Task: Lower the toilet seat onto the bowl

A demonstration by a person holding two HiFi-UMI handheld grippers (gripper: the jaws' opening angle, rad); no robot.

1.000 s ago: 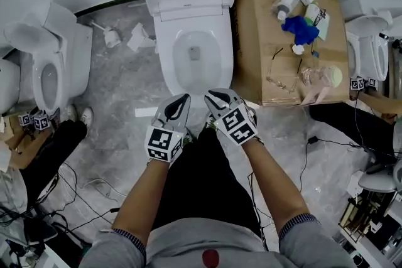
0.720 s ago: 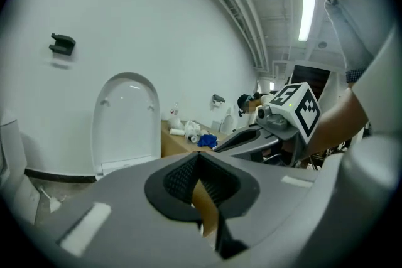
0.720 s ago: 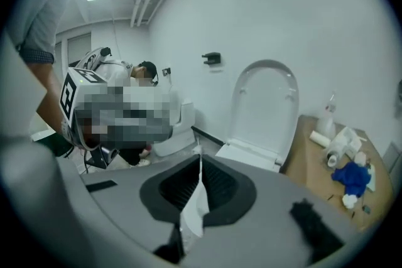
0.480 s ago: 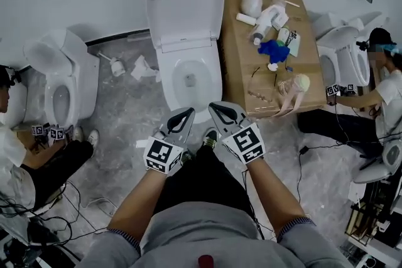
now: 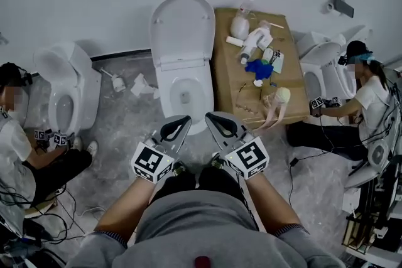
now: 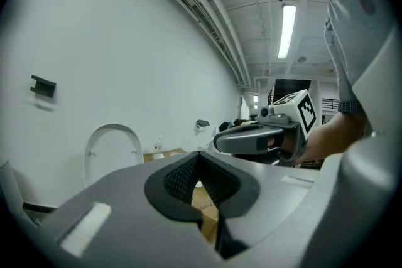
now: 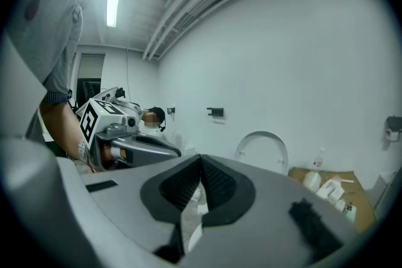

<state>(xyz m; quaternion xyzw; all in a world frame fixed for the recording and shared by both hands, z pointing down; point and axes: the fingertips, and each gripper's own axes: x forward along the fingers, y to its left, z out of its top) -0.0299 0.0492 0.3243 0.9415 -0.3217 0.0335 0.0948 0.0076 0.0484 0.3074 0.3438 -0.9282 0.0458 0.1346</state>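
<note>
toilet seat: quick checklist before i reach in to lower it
1. White oval toilet seat upright, not yet lowered: ok.
2. Seat ring distinct from the lid: cannot tell, both are white.
3. Rim of the white toilet bowl free of objects: ok.
4. Left gripper shut, nothing between its jaws: ok.
5. Right gripper shut, nothing between its jaws: ok.
6. Grippers touching the seat: not ok, both hover in front of the bowl, short of it.
7. Brown cardboard sheet beside the bowl, apart from the seat: ok.
</note>
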